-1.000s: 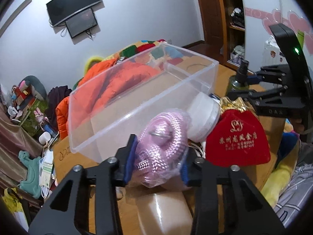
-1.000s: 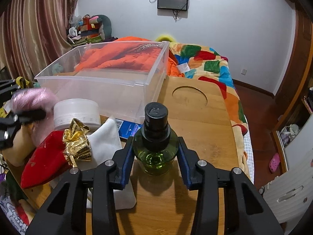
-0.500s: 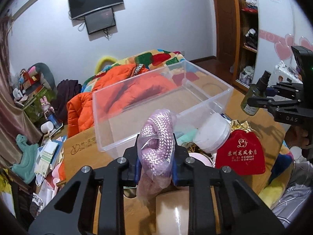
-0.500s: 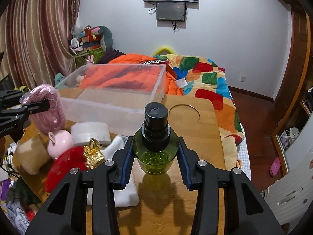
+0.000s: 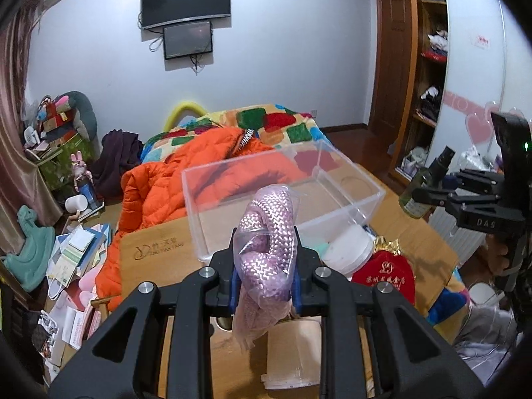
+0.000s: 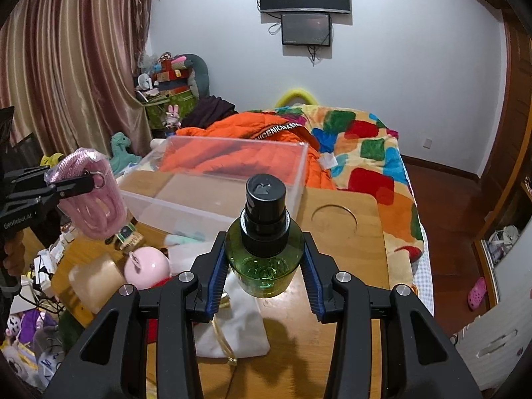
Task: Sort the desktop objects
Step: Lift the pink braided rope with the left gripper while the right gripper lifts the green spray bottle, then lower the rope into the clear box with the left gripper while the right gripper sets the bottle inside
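Two tongs grip one rope bundle (image 5: 266, 249), one bottle (image 6: 264, 256).

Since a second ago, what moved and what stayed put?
Both tongs rose with their loads. The left tongs have just been closing, squeezing the pink rope in its bag narrower, and lifted it off the table. The right tongs raised the green spray bottle, grip unchanged. The clear bin, white jar and red pouch stayed put.
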A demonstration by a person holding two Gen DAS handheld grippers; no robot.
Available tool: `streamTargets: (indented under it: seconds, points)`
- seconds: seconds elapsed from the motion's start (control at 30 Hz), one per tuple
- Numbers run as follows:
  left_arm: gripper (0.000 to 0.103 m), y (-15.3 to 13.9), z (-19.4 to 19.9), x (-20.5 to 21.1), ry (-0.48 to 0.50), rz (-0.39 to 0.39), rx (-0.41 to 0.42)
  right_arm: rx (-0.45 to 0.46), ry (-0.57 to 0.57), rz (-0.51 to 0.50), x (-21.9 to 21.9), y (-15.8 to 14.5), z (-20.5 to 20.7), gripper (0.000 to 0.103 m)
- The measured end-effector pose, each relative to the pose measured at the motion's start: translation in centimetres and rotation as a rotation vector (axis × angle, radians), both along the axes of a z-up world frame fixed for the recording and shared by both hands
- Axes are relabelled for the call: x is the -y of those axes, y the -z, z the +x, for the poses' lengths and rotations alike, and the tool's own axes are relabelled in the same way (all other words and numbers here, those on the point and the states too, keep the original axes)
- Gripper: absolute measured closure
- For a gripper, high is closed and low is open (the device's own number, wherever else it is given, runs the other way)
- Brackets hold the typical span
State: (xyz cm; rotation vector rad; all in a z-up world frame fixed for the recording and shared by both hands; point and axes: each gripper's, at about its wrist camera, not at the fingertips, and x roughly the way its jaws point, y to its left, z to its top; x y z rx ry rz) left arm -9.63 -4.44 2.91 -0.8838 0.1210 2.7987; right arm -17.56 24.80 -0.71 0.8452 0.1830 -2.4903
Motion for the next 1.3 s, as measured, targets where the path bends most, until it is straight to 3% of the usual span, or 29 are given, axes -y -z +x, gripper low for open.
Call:
streamTargets:
  seconds: [0.37, 0.57, 0.9, 1.3]
  points:
    - [0.080, -3.9, -1.4, 1.7, -0.055, 0.034, -0.038, -0.039, -0.061, 0.020, 1.8, -3.6, -1.3, 0.065]
    - [0.080, -4.5, -3.5, 2.2, -0.067, 0.046, -0.051, -0.053, -0.095, 0.042, 3.9, -4.6, -3.5, 0.065]
    - [0.080, -2.2, -8.6, 1.9, -0.059, 0.053, 0.007, -0.010, -0.142, 0.075, 7.3, -2.7, -7.8, 0.065]
    - [0.080, 2.1, -13.4, 1.3, 0.001, 0.081, 0.173, 0.130, -0.186, 0.150, 9.2, 2.0, -12.0, 0.065]
